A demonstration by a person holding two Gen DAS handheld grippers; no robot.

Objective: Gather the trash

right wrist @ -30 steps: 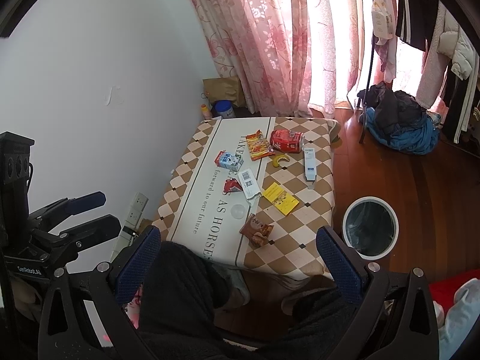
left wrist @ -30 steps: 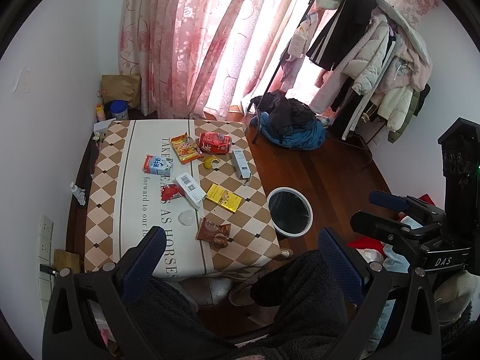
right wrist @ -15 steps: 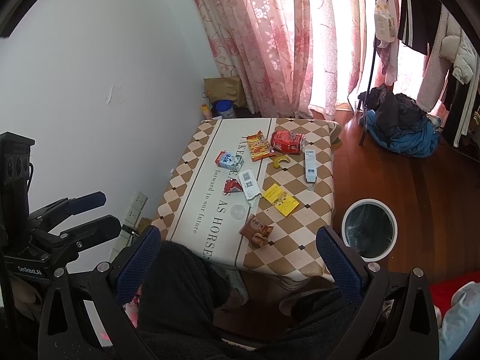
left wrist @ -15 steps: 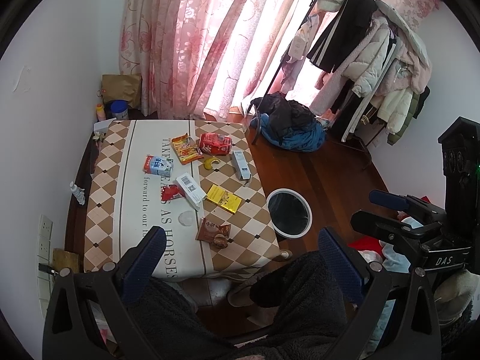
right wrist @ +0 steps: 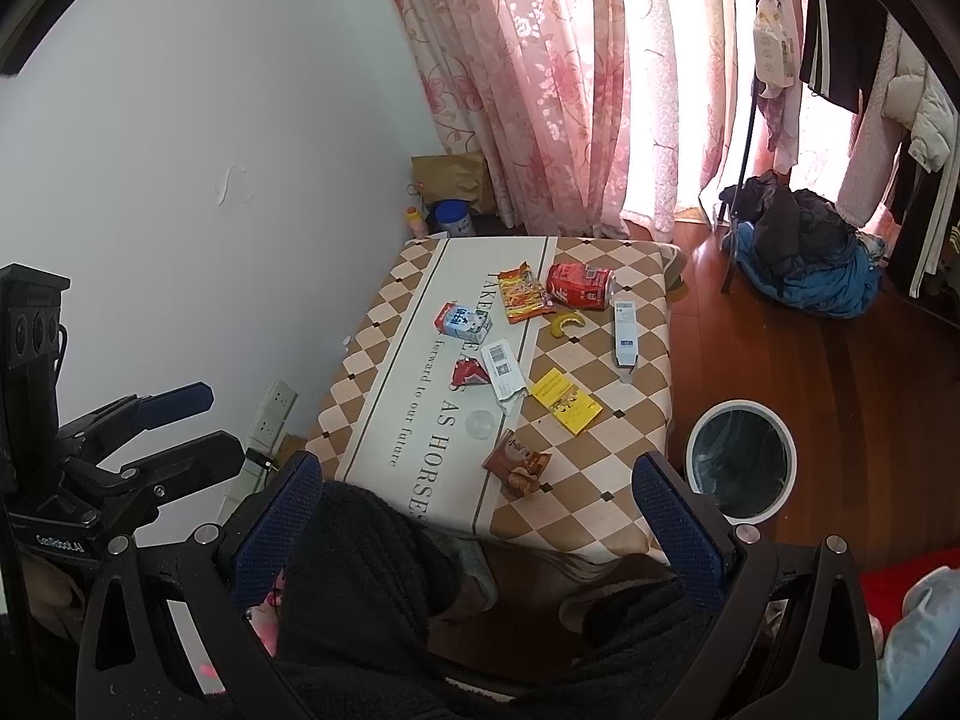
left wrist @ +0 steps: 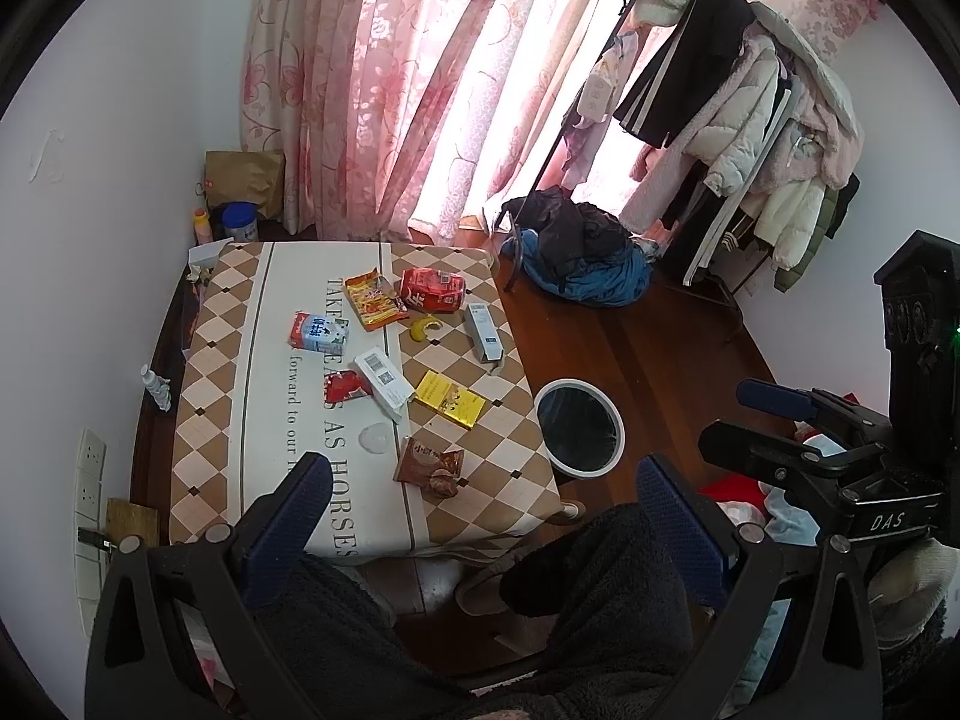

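Both the left gripper (left wrist: 480, 483) and the right gripper (right wrist: 477, 483) are held with fingers spread wide apart and nothing between them, above the knees of a seated person. The trash is scattered on the checkered tabletop (left wrist: 228, 360): a brown snack wrapper (left wrist: 429, 468) lies nearest, then a yellow packet (left wrist: 450, 399), and a red can (left wrist: 432, 289) is seen farthest. A white-rimmed bin (left wrist: 579, 433) is positioned on the floor just beside the tabletop.

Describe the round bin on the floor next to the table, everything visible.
The round white-rimmed trash bin stands upright on the dark wooden floor, just off the right side of the checkered-cloth table, near its front corner. Its mouth is open, with no lid. A dark, shiny liner, apparently plastic, covers the inside, which looks empty as far as can be seen. Only the floor touches it; neither hand-held gripper is near it.
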